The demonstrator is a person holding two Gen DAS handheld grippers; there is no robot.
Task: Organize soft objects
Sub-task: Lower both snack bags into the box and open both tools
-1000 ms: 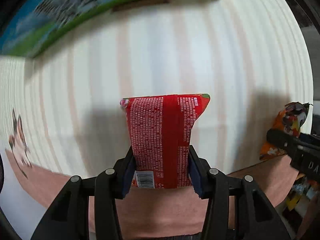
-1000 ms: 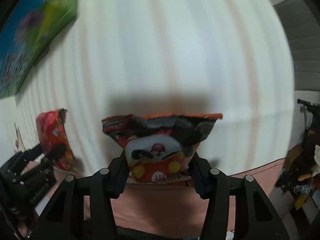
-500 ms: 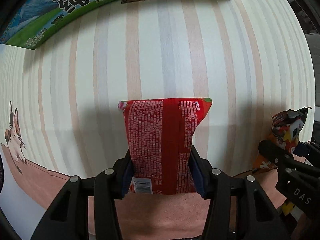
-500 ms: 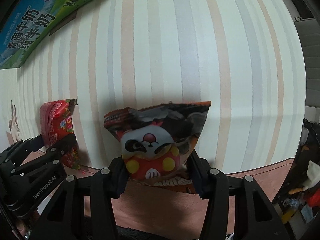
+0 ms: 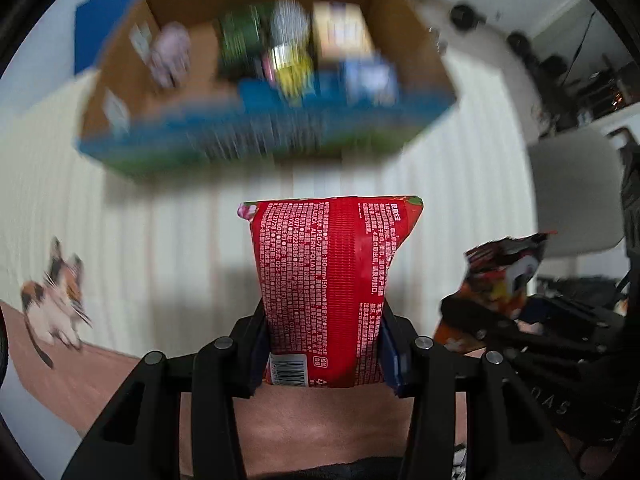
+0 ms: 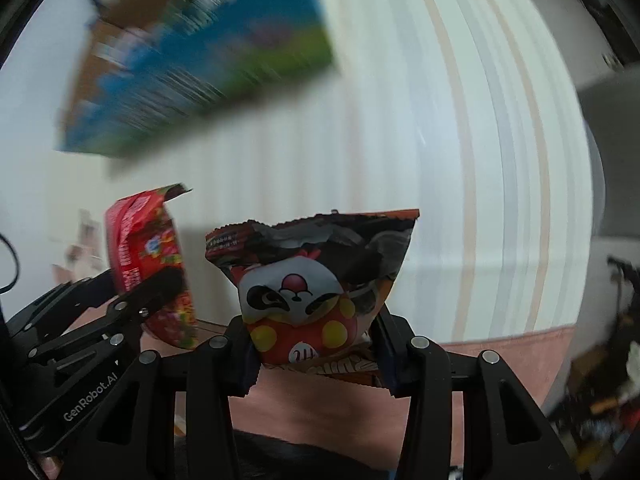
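My left gripper (image 5: 324, 354) is shut on a red snack packet (image 5: 326, 280) with white print, held upright above the striped cloth. My right gripper (image 6: 316, 354) is shut on an orange and black packet with a panda face (image 6: 316, 280). Each shows in the other view: the panda packet (image 5: 504, 268) at the right of the left wrist view, the red packet (image 6: 152, 256) at the left of the right wrist view. An open cardboard box (image 5: 264, 68) with blue and green sides holds several packets and lies ahead, blurred.
The table has a white striped cloth (image 5: 160, 240) with a cat picture (image 5: 52, 300) at the left and a pink border (image 6: 500, 360). A grey chair (image 5: 576, 188) and room clutter stand to the right. The box (image 6: 192, 68) is at the upper left in the right wrist view.
Both grippers have lifted and tilted up with their packets, so the open box and its contents have come into view. Both grips are unchanged.
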